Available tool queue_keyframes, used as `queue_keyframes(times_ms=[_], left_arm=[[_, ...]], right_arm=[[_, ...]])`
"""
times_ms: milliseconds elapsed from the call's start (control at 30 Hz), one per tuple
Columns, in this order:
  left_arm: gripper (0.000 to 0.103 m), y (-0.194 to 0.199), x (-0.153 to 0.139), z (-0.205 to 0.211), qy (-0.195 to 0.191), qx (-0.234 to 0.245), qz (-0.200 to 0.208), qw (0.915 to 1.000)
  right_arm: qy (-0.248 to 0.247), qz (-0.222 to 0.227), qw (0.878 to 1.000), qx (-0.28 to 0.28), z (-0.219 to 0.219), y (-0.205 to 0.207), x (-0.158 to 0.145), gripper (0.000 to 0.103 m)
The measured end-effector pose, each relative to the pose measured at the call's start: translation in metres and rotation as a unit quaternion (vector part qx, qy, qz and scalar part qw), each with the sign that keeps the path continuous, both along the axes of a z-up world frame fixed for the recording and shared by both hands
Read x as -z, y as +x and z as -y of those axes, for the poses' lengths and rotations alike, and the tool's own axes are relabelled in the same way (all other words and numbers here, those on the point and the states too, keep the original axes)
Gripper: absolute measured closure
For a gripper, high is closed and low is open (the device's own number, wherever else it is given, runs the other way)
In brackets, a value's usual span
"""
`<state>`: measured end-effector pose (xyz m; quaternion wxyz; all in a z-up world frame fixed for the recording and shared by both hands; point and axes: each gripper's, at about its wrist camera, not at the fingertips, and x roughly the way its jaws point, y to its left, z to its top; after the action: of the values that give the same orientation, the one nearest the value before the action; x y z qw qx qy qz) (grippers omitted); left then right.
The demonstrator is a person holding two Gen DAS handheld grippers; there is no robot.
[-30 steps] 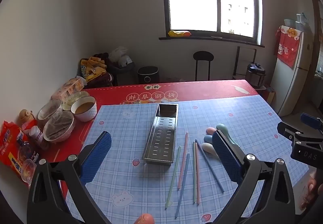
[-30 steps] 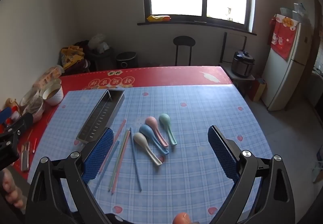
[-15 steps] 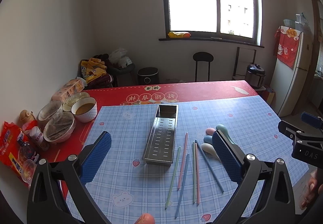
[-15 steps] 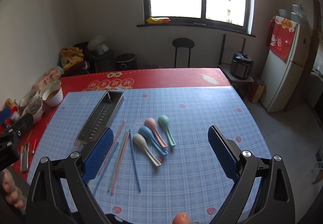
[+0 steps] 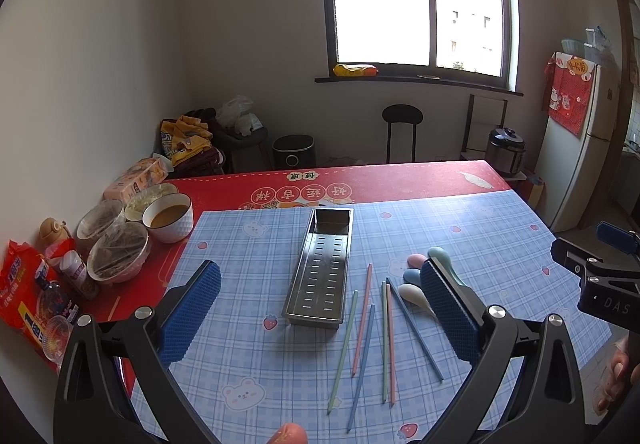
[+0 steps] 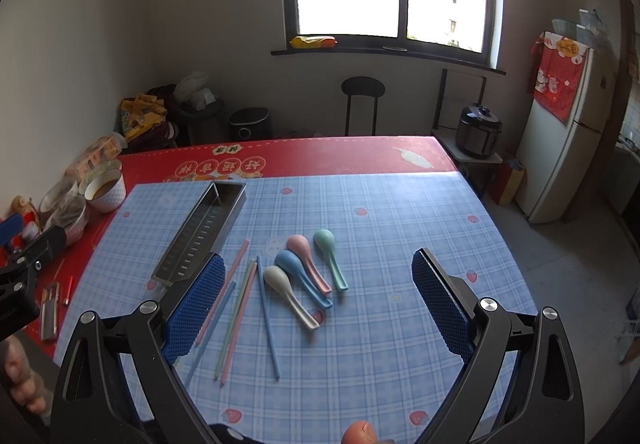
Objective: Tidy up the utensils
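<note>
Both views slightly shifted; claws [image 5: 320,308] [image 6: 316,300] wide open, empty, above chopsticks [image 5: 362,324], tray [image 5: 322,272] beside.

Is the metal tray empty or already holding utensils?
Empty. The metal tray shows only its bare slotted floor; the chopsticks and spoons lie on the tablecloth beside it.

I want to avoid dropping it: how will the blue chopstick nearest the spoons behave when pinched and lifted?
The blue chopstick looks thin and smooth, so it may slip or pivot in the pads. It lies flat on the tablecloth, leaving little to grip. It is probably stiff and light.
</note>
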<state>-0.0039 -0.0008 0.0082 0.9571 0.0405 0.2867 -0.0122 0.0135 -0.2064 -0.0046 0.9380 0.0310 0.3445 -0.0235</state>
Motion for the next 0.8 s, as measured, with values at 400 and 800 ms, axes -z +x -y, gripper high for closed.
queue_keyframes(times_ms=[400, 800], left_arm=[[0.005, -0.0004, -0.0007, 0.0007, 0.001, 0.000, 0.001, 1.0000], [0.005, -0.0014, -0.0001, 0.0005, 0.000, 0.000, 0.001, 1.0000]], right_arm=[[0.001, 0.002, 1.000, 0.001, 0.0013, -0.0015, -0.0042, 0.011], [0.000, 0.003, 1.000, 0.000, 0.0013, -0.0020, -0.0040, 0.011]])
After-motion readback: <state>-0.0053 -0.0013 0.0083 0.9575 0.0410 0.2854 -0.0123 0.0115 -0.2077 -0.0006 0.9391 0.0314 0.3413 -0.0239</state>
